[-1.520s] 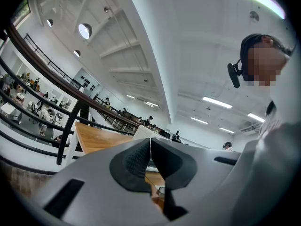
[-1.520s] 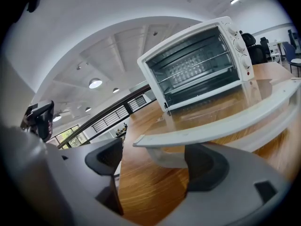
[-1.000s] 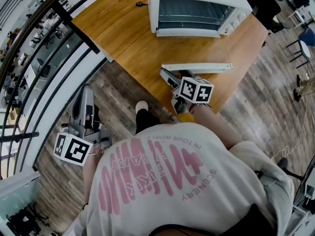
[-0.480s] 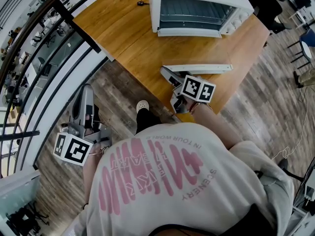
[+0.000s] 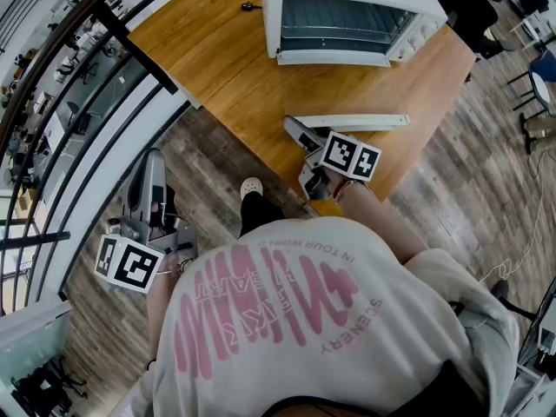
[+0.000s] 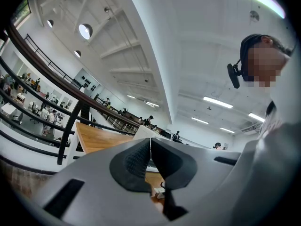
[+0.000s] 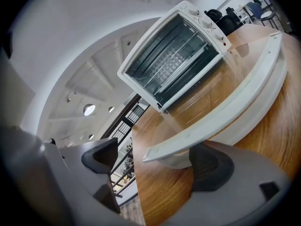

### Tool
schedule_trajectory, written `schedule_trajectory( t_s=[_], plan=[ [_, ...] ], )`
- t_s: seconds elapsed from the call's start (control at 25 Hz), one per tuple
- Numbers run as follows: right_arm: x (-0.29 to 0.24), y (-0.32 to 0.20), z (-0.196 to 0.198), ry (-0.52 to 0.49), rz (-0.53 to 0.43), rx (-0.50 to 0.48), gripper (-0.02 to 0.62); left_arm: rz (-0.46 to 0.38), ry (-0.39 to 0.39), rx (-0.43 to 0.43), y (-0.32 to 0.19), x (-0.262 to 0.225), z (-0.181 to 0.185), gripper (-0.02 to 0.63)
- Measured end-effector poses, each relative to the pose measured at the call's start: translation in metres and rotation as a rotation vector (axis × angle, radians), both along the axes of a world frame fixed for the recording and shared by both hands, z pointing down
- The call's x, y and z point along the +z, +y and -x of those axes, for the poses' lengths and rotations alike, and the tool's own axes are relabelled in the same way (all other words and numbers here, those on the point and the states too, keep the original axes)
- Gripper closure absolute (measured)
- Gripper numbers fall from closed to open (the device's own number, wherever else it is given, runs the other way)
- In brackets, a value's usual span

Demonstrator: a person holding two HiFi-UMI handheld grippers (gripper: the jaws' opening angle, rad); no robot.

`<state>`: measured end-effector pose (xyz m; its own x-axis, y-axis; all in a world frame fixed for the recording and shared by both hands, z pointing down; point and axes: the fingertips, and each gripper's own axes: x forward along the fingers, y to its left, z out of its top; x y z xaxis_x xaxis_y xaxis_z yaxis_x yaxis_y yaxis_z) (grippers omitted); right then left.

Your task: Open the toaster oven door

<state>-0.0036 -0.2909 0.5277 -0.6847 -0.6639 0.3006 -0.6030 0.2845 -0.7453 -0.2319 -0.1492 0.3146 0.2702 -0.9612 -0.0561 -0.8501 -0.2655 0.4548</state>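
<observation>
Right tongs (image 5: 300, 156) spread, door handle (image 5: 347, 122) just beside

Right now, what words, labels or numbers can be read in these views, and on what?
"SCENERY": pink print on the person's shirt, upside down in the head view.
"IN TOUR WOR...": same shirt, last letters unclear.
Big pink lettering there: unreadable.
Toaster oven knob markings: too small.
Marker cubes: patterns only, no words.
</observation>
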Motion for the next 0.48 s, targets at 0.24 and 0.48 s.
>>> schedule_trajectory(
  t_s=[0.24,0.48],
  plan=[
    [-0.0030,-0.0033,-0.0017,-0.068,0.044,0.038,0.118,-0.001,0.002,-0.001,-0.0016,0.0000,-0.0008,0.584],
    [-0.0088,-0.0050,-0.0021,-0.129,0.087,0.069,0.115,0.003,0.008,0.003,-0.0052,-0.0017,-0.0017,0.583]
  ],
)
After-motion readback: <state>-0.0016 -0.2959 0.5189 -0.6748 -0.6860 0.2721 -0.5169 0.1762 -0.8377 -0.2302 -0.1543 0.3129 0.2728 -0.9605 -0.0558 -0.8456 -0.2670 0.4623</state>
